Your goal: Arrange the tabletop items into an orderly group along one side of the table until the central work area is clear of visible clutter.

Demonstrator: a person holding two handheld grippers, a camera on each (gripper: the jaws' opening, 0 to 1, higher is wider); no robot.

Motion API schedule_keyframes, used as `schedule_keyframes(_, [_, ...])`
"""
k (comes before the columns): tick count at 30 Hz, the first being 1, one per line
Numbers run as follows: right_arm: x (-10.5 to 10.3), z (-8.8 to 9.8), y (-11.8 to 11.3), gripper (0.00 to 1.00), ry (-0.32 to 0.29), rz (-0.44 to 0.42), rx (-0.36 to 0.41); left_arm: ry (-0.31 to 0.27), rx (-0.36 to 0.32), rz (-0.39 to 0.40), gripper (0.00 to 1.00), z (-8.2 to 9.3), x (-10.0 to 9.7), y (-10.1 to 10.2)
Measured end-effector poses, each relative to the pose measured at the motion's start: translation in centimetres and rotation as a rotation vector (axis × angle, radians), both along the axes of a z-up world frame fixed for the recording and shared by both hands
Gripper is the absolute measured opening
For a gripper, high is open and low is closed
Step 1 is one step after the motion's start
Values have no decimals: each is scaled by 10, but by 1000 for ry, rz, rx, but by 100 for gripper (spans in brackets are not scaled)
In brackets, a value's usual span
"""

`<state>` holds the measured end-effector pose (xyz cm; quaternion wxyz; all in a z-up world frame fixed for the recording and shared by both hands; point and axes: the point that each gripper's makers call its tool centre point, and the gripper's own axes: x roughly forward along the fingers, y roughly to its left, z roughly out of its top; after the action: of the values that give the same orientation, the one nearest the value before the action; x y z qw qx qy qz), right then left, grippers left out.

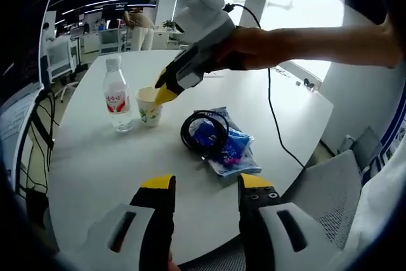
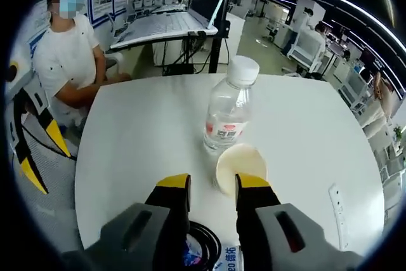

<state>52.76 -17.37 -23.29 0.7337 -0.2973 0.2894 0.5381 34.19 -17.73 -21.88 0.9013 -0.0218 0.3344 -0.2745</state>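
A paper cup (image 1: 149, 106) stands on the round white table (image 1: 95, 169) beside a clear water bottle (image 1: 117, 96) with a red label. A hand holds my right gripper (image 1: 163, 90) down at the cup's rim. In the right gripper view the right gripper (image 2: 213, 185) is open, with the near wall of the cup (image 2: 241, 160) between its jaws and the bottle (image 2: 229, 115) just behind. A black coiled cable (image 1: 204, 132) lies on a blue packet (image 1: 233, 152). My left gripper (image 1: 206, 185) is open over the near table edge, holding nothing.
A thin black cord (image 1: 279, 134) runs across the table to its right edge. A grey mesh chair (image 1: 333, 185) stands by that edge. A seated person (image 2: 70, 61) is at the far side, with desks behind. My left gripper (image 2: 41, 157) shows at the picture's left.
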Motion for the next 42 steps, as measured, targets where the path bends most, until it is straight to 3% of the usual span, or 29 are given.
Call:
schedule_keyframes(19, [-2, 24, -55, 27, -1, -147, 81, -3, -36, 29, 38, 5, -3, -4])
schedule_keyframes(42, [-15, 16, -160, 26, 41, -341, 101, 2, -31, 8, 38, 4, 7, -18])
